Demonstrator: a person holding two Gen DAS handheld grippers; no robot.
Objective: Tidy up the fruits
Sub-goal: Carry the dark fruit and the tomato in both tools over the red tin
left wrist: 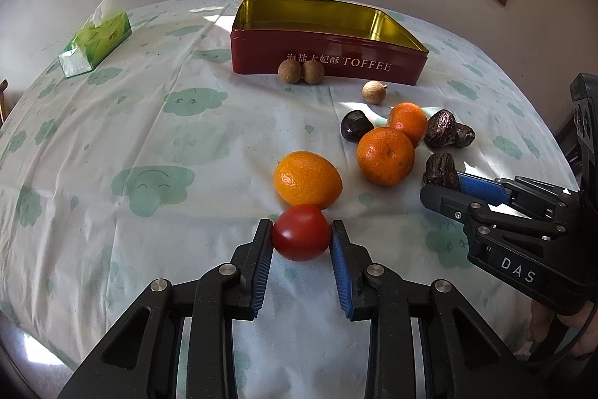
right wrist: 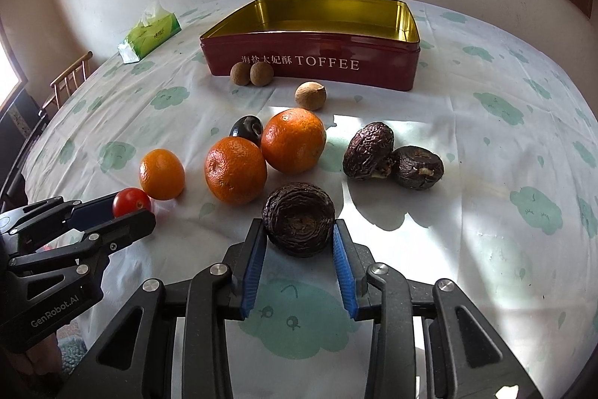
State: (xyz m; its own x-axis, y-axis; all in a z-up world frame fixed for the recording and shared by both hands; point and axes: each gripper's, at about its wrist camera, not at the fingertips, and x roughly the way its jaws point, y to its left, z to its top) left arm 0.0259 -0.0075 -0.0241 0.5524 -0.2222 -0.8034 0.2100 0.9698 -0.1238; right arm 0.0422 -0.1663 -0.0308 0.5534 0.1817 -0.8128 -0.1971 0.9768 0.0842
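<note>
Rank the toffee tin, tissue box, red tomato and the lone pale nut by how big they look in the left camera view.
1. toffee tin
2. tissue box
3. red tomato, enlarged by nearness to the camera
4. pale nut

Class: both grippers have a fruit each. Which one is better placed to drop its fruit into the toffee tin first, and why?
Probably the right gripper. Its wrinkled dark fruit has a gap ahead, between the oranges and the other dark fruits, toward the tin. The left gripper, clamping the tomato, sits directly behind an orange.
</note>
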